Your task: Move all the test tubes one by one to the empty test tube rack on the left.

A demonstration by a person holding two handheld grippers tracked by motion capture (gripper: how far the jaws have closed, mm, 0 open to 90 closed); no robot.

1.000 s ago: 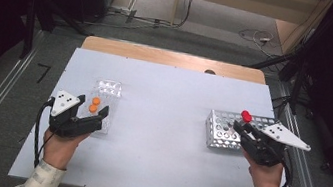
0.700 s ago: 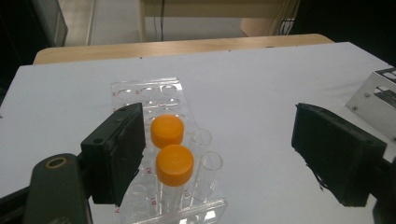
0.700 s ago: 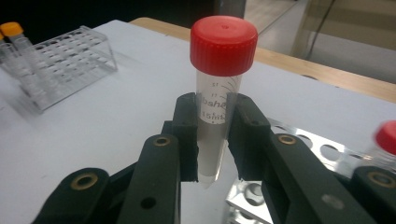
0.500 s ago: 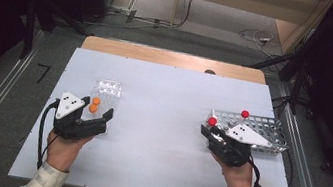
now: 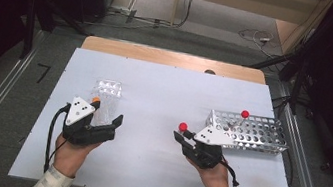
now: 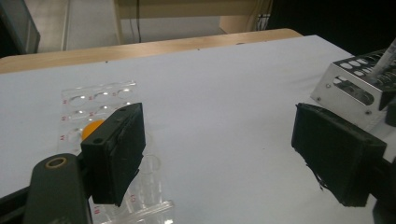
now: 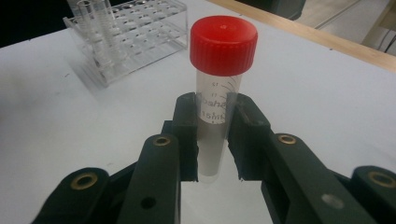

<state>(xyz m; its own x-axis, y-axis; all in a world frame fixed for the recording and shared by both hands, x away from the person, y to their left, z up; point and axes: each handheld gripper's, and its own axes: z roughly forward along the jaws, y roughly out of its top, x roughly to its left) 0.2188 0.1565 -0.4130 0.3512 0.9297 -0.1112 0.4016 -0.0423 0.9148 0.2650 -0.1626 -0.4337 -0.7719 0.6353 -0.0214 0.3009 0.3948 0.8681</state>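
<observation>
Tube transfer: my right gripper clenched a red-capped tube, upright; I judged it should stay vertical toward the clear rack; left gripper released.

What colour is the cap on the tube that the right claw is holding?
Red. The cap on the tube shows best in the right gripper view.

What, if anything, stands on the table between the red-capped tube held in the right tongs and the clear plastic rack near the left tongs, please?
Nothing visible does. The right tongs grip the red-capped tube, and bare white table lies between it and the clear rack. The open left tongs sit beside that rack.
</observation>
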